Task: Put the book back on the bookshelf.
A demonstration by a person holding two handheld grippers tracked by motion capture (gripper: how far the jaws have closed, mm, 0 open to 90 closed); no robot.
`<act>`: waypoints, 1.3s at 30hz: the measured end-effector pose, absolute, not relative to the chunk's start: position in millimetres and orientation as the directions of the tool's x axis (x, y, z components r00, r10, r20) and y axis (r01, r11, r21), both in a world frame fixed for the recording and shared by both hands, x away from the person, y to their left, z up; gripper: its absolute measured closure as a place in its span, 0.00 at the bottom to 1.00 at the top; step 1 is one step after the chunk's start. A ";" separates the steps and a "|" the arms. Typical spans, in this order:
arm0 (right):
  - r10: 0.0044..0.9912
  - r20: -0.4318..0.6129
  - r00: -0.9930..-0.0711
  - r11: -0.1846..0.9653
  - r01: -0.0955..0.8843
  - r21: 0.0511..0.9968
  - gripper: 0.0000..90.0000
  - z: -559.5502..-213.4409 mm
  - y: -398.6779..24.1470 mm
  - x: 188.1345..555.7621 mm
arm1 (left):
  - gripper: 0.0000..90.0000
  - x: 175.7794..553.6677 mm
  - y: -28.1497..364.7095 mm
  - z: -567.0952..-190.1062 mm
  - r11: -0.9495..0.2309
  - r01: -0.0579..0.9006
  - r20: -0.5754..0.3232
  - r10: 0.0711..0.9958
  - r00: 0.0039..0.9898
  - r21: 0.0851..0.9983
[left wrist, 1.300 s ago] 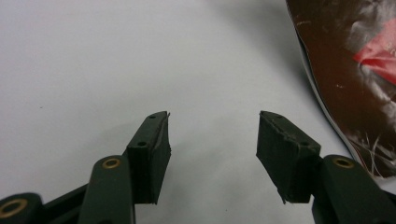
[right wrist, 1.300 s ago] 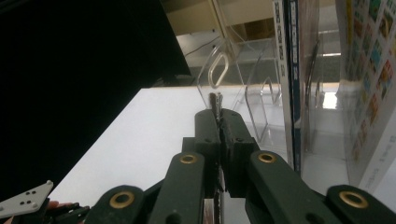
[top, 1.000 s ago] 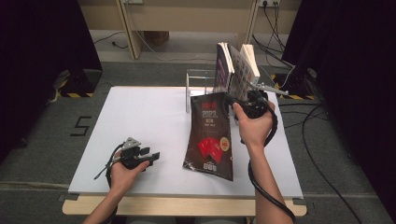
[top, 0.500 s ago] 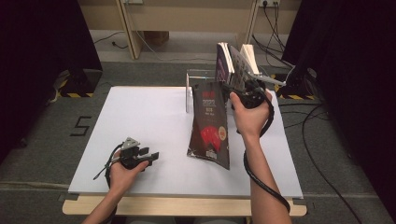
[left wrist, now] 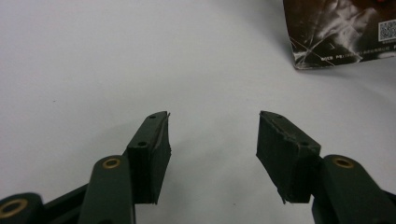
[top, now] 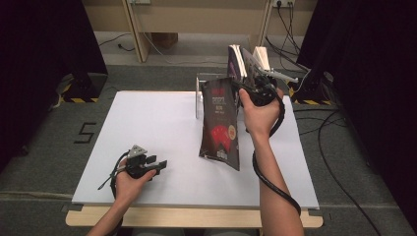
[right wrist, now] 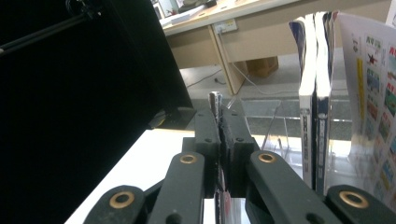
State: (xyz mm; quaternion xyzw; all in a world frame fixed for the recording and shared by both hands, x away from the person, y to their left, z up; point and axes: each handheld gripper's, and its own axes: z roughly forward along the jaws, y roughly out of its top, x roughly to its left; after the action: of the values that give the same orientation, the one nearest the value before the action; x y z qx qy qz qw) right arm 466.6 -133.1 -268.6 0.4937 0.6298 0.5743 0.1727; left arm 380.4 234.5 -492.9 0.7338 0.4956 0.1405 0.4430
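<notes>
Right gripper (top: 246,88) clamped on top edge of dark magazine (top: 220,123), dangling just below, lower corner near table (top: 147,118), probably for slotting upright beside books (top: 243,59) in clear rack (top: 199,96) just beyond. Left gripper (top: 160,165) apart, empty, resting aside, clear of the work.

The snack pouch (top: 220,125) is dark, glossy plastic film that catches the light and creases near its corner (left wrist: 343,32). The surface (top: 162,128) is white, matt and smooth, with a pale wood edge along the front. The left tongs (left wrist: 212,135) are black matt plastic with brass-coloured rivets and rough-edged rubbery pads; the right tongs (right wrist: 220,128) look the same. The rack (right wrist: 280,126) is clear, shiny plastic. The books (right wrist: 317,93) have glossy printed paper covers.
</notes>
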 end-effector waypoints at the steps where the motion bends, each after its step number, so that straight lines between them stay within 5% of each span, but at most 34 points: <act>1: 0.820 0.348 -0.454 -0.148 0.420 0.895 0.96 -267.7 -132.6 467.2 | 0.48 380.4 234.3 -493.2 -0.114 0.600 -0.232 0.853 0.468 0.792; 39: 0.832 0.313 -0.458 -0.173 0.322 0.931 0.96 -242.4 -108.1 506.8 | 0.49 381.3 237.2 -494.9 -0.112 0.602 -0.232 0.855 0.463 0.790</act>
State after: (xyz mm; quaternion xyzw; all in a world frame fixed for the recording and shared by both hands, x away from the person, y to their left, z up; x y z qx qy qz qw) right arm 506.8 -108.1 -242.4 0.4754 0.6068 0.6006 0.2124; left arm 381.3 237.2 -494.9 0.7318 0.4979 0.1427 0.4429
